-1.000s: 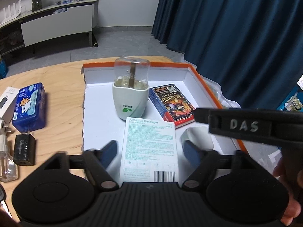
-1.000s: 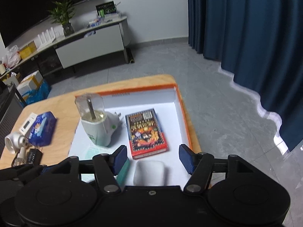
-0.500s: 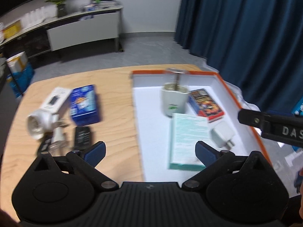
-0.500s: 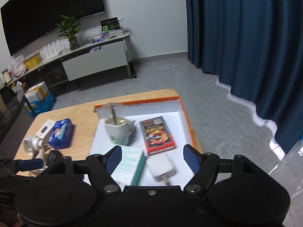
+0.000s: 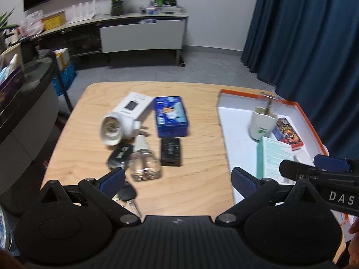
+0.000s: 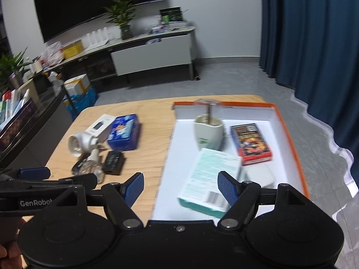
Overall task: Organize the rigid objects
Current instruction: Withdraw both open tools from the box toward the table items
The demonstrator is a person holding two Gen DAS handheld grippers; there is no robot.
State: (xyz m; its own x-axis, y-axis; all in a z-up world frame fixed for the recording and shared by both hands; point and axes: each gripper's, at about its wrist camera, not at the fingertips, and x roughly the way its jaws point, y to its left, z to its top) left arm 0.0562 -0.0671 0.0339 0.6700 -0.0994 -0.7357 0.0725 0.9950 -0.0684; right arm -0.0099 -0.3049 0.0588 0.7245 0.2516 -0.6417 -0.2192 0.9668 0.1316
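Note:
My left gripper is wide open and holds nothing, above the wooden table. Beyond it lie loose items: a blue tin, a black box, a clear bottle, a white round plug, a white carton and a car key. My right gripper is open too, above the near edge of the orange-rimmed tray. In the tray are a teal bandage box, a white charger, a red card box and a white cup-shaped appliance.
A bunch of keys lies near the left fingertip. A dark counter stands left of the table. A low sideboard runs along the far wall. Blue curtains hang at the right, close to the tray.
Both grippers opened wider and drew back and to the left. The bandage box and the white charger, earlier between the fingers, now lie free in the tray. The left view swung onto the loose items.

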